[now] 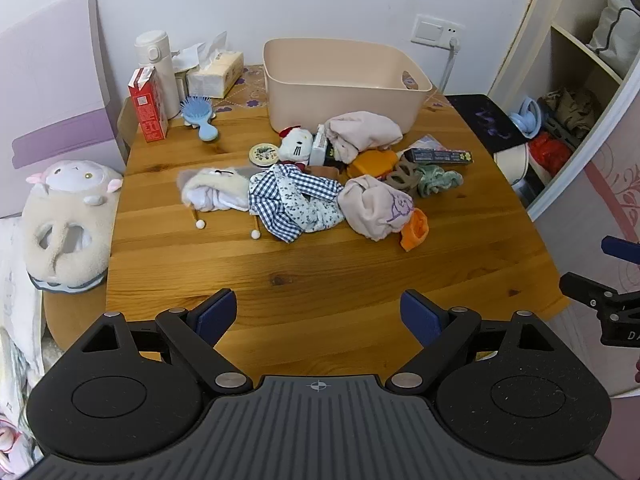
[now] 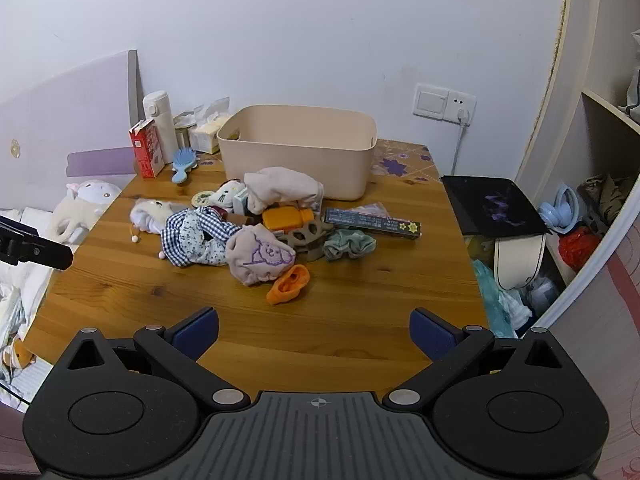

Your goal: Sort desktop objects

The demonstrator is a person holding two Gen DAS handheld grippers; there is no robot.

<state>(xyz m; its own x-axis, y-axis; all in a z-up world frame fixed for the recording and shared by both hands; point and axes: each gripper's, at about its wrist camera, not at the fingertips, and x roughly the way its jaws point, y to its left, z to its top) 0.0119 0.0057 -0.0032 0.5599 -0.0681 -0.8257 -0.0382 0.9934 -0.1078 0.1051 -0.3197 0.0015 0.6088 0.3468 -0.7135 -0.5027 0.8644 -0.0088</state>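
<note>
Left wrist view first: the pile (image 1: 332, 184) of clutter sits in the middle of the frame on the wooden table (image 1: 280, 272), just in front of the beige bin (image 1: 344, 88) at upper centre, which looks empty from here. Mostly soft stuff, I'd say light and floppy: a checked cloth (image 1: 288, 200), a pink bundle (image 1: 372, 208), an orange sock (image 1: 416, 230) at the pile's lower right edge. Pinch those on a raised fold and they should bunch up, trailing ends likely. The round tin (image 1: 263, 154) and the long dark box (image 1: 440, 156) look stiff and slicker; the box wants a grip across its narrow width. At the bottom of the frame the left gripper (image 1: 318, 318) is spread wide, blue pads (image 1: 214, 316) well apart, nothing between them, hanging over bare wood well short of the pile.

Over to the right wrist view: same pile (image 2: 260, 232) at centre frame, bin (image 2: 300, 148) behind it, touching or just beside the rear cloth. The orange sock (image 2: 289, 279) is the nearest item, lying loose at the pile's lower edge, an easy first pick in my judgement. The green scrunchie (image 2: 349, 243) at right looks squashy and forgiving. The right gripper (image 2: 314, 334) at the bottom is fully released too, holding and touching nothing. At the left edge, a black part of the other gripper pokes in.
</note>
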